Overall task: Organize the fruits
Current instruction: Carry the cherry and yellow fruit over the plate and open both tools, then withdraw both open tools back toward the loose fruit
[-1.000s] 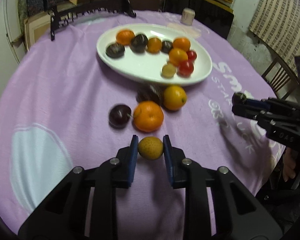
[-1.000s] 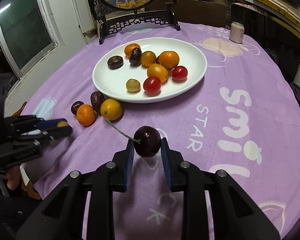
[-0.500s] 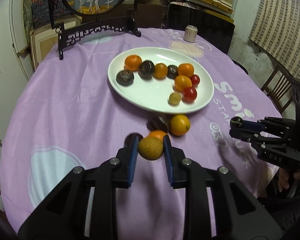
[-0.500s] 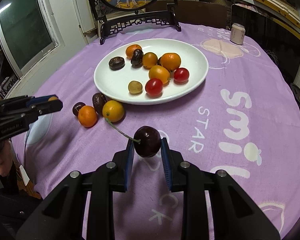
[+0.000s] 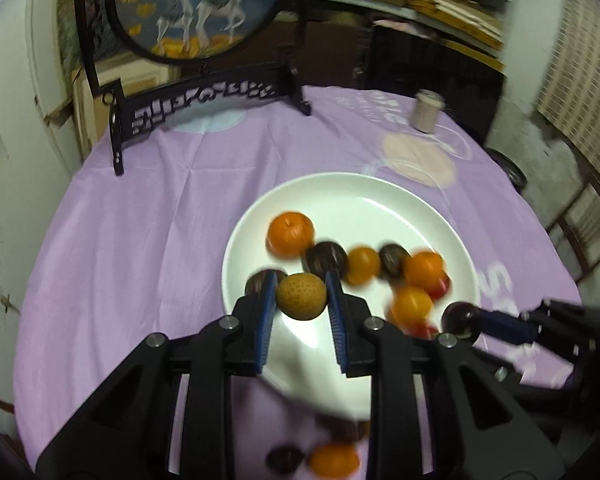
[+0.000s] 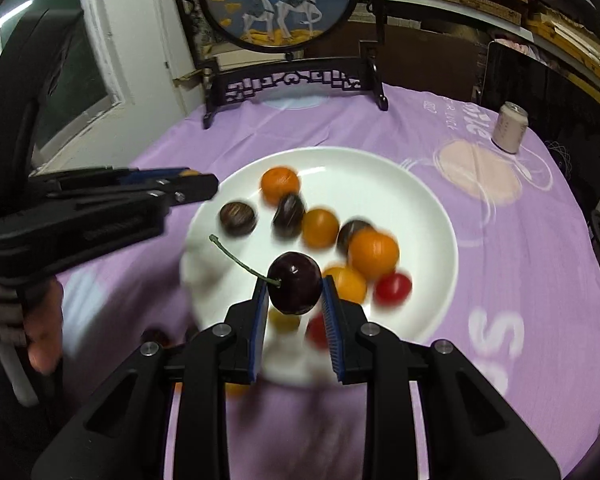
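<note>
purple tablecloth (image 5: 148,240) | framed screen (image 6: 284,4), can (image 6: 509,128) behind plate (image 6: 380,168)

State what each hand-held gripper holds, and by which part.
The left hand-held gripper clamps a yellow-brown fruit by its sides. The right hand-held gripper clamps a dark cherry by its body, stem free.

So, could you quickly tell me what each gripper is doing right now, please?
Left gripper: closed on the yellow-brown fruit.
Right gripper: closed on the dark cherry.
</note>
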Demonstrator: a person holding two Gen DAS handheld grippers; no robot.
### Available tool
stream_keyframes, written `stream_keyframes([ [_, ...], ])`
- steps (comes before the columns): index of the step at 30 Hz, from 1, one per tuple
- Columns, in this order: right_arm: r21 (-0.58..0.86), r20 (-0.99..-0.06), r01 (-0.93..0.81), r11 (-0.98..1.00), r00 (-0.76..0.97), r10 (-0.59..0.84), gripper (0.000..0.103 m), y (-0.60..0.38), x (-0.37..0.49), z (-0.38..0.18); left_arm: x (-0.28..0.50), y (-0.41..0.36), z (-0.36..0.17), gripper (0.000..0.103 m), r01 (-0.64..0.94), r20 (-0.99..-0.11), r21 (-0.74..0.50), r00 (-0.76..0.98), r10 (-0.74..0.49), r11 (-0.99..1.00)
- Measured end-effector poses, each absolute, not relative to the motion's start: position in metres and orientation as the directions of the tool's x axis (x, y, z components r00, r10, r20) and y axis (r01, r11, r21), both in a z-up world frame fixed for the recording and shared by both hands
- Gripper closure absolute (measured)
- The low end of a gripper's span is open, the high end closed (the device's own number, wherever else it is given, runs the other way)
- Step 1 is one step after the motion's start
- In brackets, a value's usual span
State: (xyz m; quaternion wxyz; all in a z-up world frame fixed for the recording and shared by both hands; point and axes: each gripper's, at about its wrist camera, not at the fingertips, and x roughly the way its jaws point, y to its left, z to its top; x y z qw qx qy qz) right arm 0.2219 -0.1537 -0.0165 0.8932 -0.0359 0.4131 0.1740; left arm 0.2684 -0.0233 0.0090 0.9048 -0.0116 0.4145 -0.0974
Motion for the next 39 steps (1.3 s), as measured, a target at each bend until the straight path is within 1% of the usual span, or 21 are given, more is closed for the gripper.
stream_keyframes([
  [3,0.055,-0.765,-0.311,0.949,0.598,0.241,0.076,-0.150,0.242,-0.026,0.283,-0.020,-0.006,0.077,0.147,-0.761,-0.152,0.614,-0.210,0.977],
  [6,0.080,-0.766,-0.321,0.944,0.586,0.265,0.076,-0.151,0.248,-0.032,0.286,-0.020,-0.012,0.077,0.152,-0.765,-0.151,0.607,-0.212,0.977],
  [9,0.076,-0.764,-0.316,0.946,0.592,0.259,0.076,-0.150,0.253,-0.034,0.289,-0.018,-0.013,0.077,0.154,-0.765,-0.166,0.604,-0.225,0.974],
  [14,0.058,-0.752,-0.316,0.947,0.610,0.250,0.075,-0.147,0.257,-0.036,0.288,-0.020,-0.011,0.076,0.160,-0.753,-0.144,0.622,-0.213,0.977],
  [15,0.051,-0.744,-0.312,0.949,0.622,0.245,0.070,-0.147,0.257,-0.035,0.288,-0.019,-0.010,0.072,0.153,-0.746,-0.144,0.632,-0.209,0.978],
  [16,0.046,-0.735,-0.309,0.950,0.633,0.241,0.069,-0.147,0.257,-0.034,0.287,-0.018,-0.009,0.051,0.147,-0.741,-0.144,0.640,-0.205,0.979],
  [17,0.044,-0.724,-0.304,0.952,0.647,0.240,0.067,-0.149,0.256,-0.031,0.285,-0.017,-0.007,0.039,0.137,-0.730,-0.142,0.655,-0.197,0.980],
  [19,0.044,-0.712,-0.289,0.956,0.663,0.233,0.062,-0.152,0.253,-0.027,0.279,-0.013,-0.002,0.039,0.128,-0.702,-0.131,0.688,-0.184,0.983],
  [20,0.052,-0.697,-0.276,0.960,0.678,0.233,0.053,-0.157,0.248,-0.022,0.277,-0.011,0.000,0.039,0.133,-0.694,-0.136,0.694,-0.190,0.982],
  [21,0.059,-0.686,-0.268,0.962,0.689,0.234,0.049,-0.160,0.244,-0.018,0.274,-0.009,0.001,0.039,0.132,-0.689,-0.144,0.698,-0.195,0.981],
  [25,0.074,-0.662,-0.251,0.965,0.712,0.236,0.049,-0.172,0.216,-0.001,0.251,0.001,0.008,0.039,0.131,-0.678,-0.171,0.704,-0.213,0.976],
  [26,0.077,-0.661,-0.247,0.966,0.713,0.235,0.047,-0.175,0.209,0.002,0.246,0.002,0.010,0.038,0.128,-0.678,-0.167,0.705,-0.208,0.978],
  [27,0.086,-0.663,-0.248,0.965,0.709,0.241,0.041,-0.178,0.199,0.004,0.238,0.004,0.012,0.036,0.126,-0.673,-0.165,0.711,-0.205,0.978],
  [28,0.100,-0.663,-0.252,0.962,0.705,0.253,0.039,-0.182,0.189,0.006,0.225,0.007,0.014,0.031,0.128,-0.660,-0.169,0.721,-0.209,0.977],
  [29,0.109,-0.662,-0.255,0.961,0.703,0.262,0.039,-0.184,0.181,0.005,0.213,0.010,0.015,0.029,0.131,-0.650,-0.170,0.730,-0.211,0.977],
  [32,0.115,-0.671,-0.264,0.958,0.690,0.271,0.039,-0.190,0.157,0.002,0.184,0.015,0.015,0.029,0.141,-0.632,-0.156,0.746,-0.208,0.978],
  [35,0.107,-0.679,-0.271,0.957,0.683,0.270,0.039,-0.191,0.139,-0.001,0.161,0.021,0.012,0.028,0.146,-0.635,-0.149,0.744,-0.208,0.978],
  [39,0.096,-0.689,-0.284,0.954,0.673,0.269,0.039,-0.186,0.129,-0.003,0.150,0.024,0.008,0.028,0.147,-0.644,-0.147,0.737,-0.208,0.978],
])
